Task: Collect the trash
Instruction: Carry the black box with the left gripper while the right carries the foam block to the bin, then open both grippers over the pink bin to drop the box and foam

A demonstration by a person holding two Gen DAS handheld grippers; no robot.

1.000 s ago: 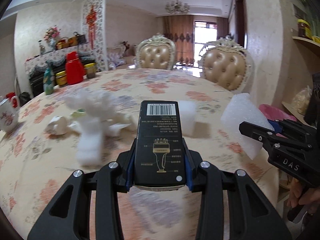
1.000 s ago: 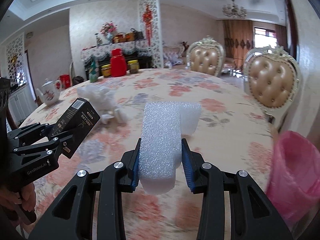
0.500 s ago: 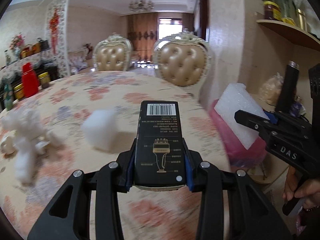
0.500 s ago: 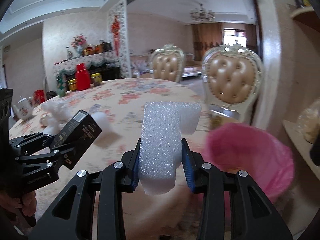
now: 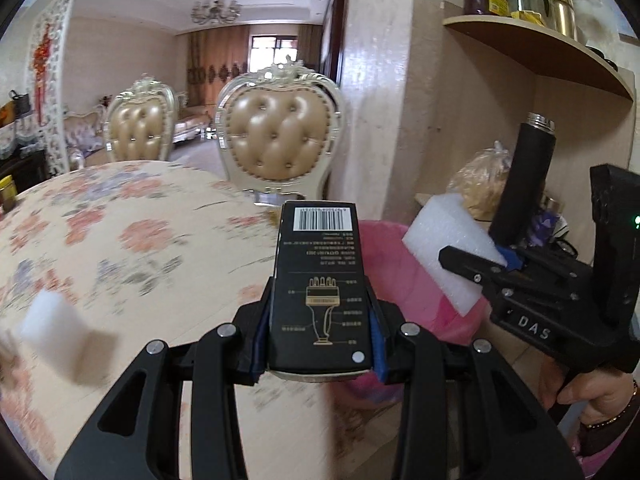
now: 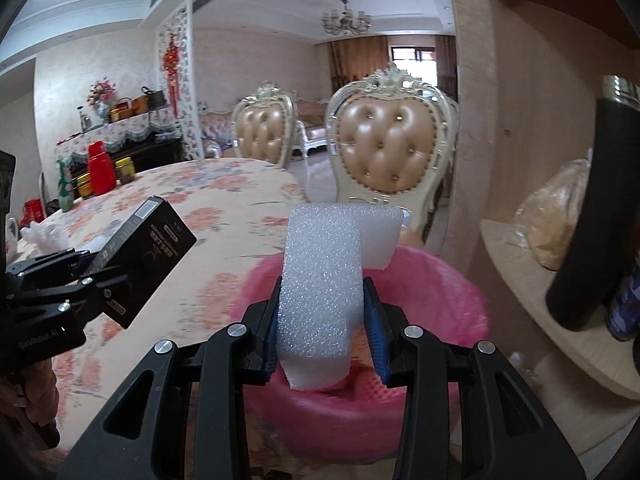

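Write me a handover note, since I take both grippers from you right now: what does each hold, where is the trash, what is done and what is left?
Left gripper: shut on the black box, over the table edge.
Right gripper: shut on the foam block, above the pink bin.
Done: both pieces picked up and carried to the bin.
Left: release both into the bin, then fetch the foam cube and white scraps on the table.
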